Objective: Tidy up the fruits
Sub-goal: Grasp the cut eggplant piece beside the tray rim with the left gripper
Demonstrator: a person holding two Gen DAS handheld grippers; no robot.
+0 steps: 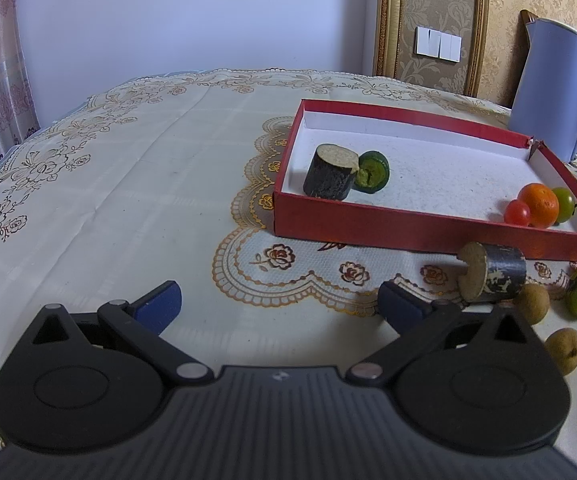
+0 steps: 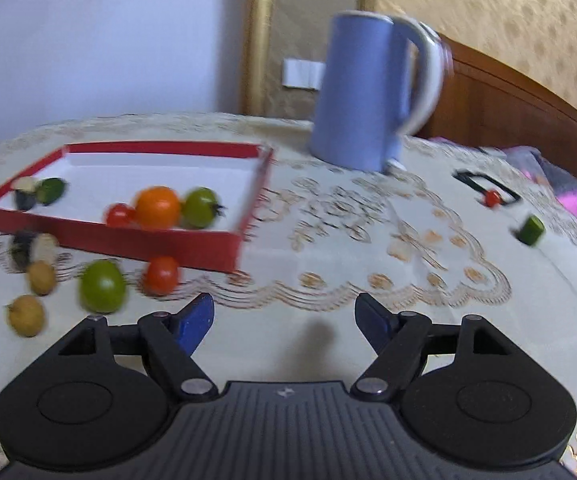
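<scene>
While both the left claw (image 1: 280,300) and right claw (image 2: 284,320) gape empty, we judge the small red cherry tomato (image 2: 162,275) just beside the shallow red cardboard box (image 2: 208,246) light, slippery, bruisable, best pinched gently across its middle.

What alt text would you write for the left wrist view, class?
The open, empty left gripper hovers over a floral tablecloth before a red tray holding an orange, tomatoes and two cut pieces. More fruit lies outside it; a blue kettle stands behind.

Matt red cardboard box (image 1: 428,236), white paper lining; glossy tomatoes (image 2: 162,275) and smooth blue plastic kettle (image 1: 556,88) — on an embroidered cloth (image 1: 148,168). Gripper (image 1: 280,300): matt black ribbed plastic, 2 metal pins.
</scene>
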